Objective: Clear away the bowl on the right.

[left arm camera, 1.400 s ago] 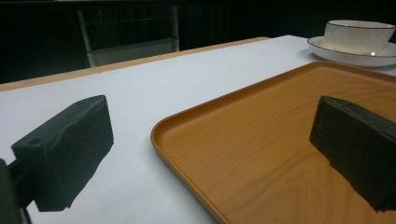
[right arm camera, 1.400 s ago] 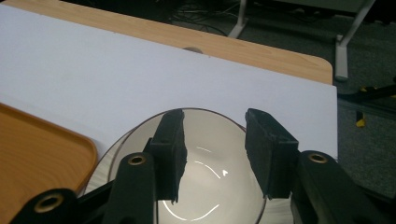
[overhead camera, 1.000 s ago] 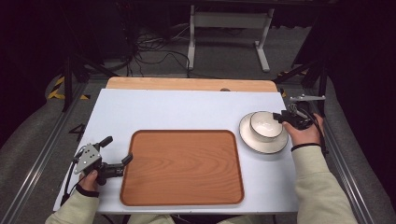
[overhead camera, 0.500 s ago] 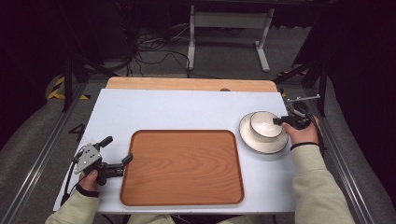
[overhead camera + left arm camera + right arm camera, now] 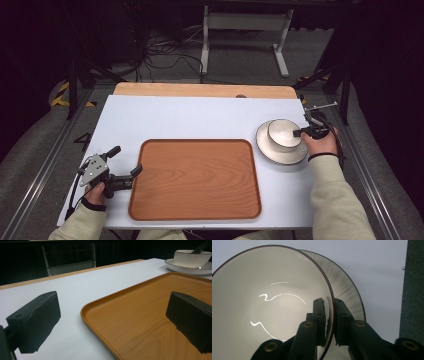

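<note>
Table [image 5: 200, 120] in order; wooden tray [image 5: 196, 179] lies bare at centre, nothing loaded; plate [image 5: 267, 150] sits at its right, apart from it, bowl [image 5: 284, 134] resting on it. Right gripper [image 5: 300, 133] has just closed its jaws on the bowl's rim [image 5: 331, 315], one inside, one outside; lift judged outstanding. Left gripper [image 5: 125, 167] idles agape, empty, at the tray's left edge; path unobstructed.

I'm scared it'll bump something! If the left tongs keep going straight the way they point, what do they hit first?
Probably the wooden tray: the open left tongs point across its corner. Farther along sit the bowl and plate, though depth is hard to judge.
</note>
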A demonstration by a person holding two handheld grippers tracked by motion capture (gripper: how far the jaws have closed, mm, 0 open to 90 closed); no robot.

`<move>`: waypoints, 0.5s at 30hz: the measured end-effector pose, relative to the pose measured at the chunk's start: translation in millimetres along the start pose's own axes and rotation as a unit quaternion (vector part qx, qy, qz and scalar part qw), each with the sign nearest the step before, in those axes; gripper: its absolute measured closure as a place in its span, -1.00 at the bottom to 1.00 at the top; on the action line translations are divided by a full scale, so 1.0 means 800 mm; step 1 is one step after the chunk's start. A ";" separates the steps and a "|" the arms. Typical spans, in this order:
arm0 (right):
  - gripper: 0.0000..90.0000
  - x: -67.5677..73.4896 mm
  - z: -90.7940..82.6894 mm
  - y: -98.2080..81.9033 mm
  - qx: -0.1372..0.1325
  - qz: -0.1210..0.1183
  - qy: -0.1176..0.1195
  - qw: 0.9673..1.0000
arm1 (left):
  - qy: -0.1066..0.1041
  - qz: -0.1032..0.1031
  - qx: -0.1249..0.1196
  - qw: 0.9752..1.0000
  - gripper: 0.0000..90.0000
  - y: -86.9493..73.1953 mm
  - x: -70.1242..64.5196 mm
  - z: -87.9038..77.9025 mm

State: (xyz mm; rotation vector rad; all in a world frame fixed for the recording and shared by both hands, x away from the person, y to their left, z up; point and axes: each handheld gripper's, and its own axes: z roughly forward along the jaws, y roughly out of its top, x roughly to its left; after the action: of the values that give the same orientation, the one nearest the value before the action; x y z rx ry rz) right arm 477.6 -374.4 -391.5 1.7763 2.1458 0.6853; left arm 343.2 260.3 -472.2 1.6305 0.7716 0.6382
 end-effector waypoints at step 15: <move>0.86 0.005 -0.002 0.000 0.001 -0.007 -0.019 1.000 | 0.000 -0.001 0.000 1.000 -1.00 0.000 0.000 0.000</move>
State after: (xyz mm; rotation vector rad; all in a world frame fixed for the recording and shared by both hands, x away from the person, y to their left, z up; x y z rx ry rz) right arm 476.4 -370.4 -389.8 1.7599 2.1323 0.6422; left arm 343.2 260.4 -472.2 1.6297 0.7724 0.6375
